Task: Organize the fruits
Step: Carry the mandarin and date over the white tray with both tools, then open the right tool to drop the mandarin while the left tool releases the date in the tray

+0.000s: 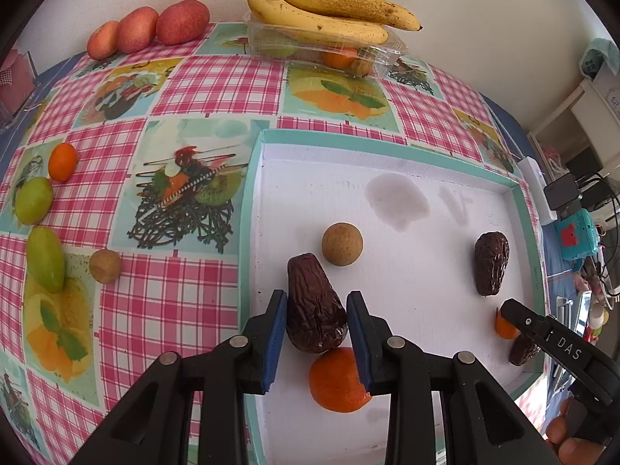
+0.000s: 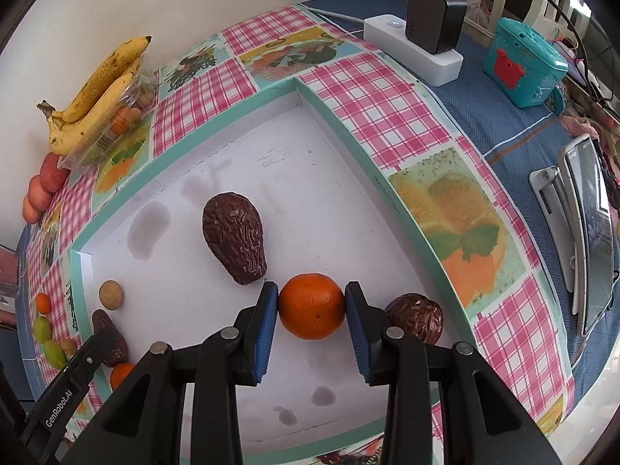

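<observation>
Several fruits already lie in the white tray (image 1: 387,147): three dates, two small oranges and one round tan fruit (image 1: 342,244). The left hand-held gripper (image 1: 317,319) straddles a date (image 1: 314,306) at lower centre of its view, pads close on each side; I cannot tell whether they press it or have let go. The right hand-held gripper (image 2: 312,306) brackets a small orange (image 2: 312,306) in the tray's near corner, pads touching its sides, so it looks pinched.

Left outside, by my judgement: a small orange (image 1: 62,162), two green fruits (image 1: 34,200) and another tan fruit (image 1: 105,266) at the left of the left view, three red fruits (image 1: 147,29) at upper left, and bananas (image 1: 321,11) resting on a clear plastic box (image 1: 383,58) at top centre. The sorting seems roughly half done.

The worktop wears a pink-checked cloth (image 1: 217,77) with printed fruit pictures, set against a pale wall. In the right view's upper right, a blue cover carries a white power strip (image 2: 410,50) with a black charger, a teal box (image 2: 523,66) and a phone on a stand (image 2: 589,232).
</observation>
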`<state>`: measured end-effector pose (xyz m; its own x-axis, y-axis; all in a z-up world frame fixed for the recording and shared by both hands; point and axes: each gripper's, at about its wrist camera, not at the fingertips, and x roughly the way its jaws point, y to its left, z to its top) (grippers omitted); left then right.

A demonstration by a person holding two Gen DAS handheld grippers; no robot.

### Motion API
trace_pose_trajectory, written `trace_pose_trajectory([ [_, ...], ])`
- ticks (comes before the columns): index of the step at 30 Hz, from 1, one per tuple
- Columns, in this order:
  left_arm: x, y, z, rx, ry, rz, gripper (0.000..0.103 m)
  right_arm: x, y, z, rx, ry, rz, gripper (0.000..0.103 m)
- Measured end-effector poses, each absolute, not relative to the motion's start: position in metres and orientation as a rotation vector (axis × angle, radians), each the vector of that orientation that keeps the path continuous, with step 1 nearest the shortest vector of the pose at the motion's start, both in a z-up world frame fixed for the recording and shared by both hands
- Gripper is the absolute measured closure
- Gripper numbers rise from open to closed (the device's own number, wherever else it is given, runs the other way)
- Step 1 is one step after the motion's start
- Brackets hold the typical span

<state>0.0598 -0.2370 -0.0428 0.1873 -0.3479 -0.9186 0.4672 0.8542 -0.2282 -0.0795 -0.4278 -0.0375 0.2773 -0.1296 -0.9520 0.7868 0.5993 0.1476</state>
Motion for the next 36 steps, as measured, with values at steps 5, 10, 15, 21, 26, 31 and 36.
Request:
trace_pose_trajectory([
  [5, 0.060, -0.236, -0.043, 0.108, 1.262, -0.575, 0.069, -0.080, -0.428, -0.037, 0.705, 1.129, -0.689, 0.066],
  [10, 0.060, -0.235, -0.042, 0.112, 1.267, -0.572, 0.069, -0.080, -0.428, -0.038, 0.705, 1.128, -0.689, 0.066],
  [15, 0.061, -0.234, -0.041, 0.118, 1.276, -0.558, 0.069, -0.080, -0.427, -0.038, 0.699, 1.130, -0.688, 0.066],
  [21, 0.060, -0.233, -0.037, 0.130, 1.275, -0.554, 0.068, -0.079, -0.425, -0.038, 0.690, 1.135, -0.691, 0.066],
  [26, 0.060, -0.234, -0.027, 0.127, 1.267, -0.570, 0.068, -0.078, -0.426, -0.037, 0.676, 1.140, -0.692, 0.066],
  [31, 0.061, -0.232, -0.012, 0.125, 1.240, -0.571, 0.068, -0.078, -0.427, -0.026, 0.655, 1.120, -0.696, 0.052],
  [36, 0.064, -0.225, -0.001, 0.123, 1.228, -0.529, 0.031, -0.079, -0.427, -0.010, 0.612, 1.098, -0.705, 0.047],
])
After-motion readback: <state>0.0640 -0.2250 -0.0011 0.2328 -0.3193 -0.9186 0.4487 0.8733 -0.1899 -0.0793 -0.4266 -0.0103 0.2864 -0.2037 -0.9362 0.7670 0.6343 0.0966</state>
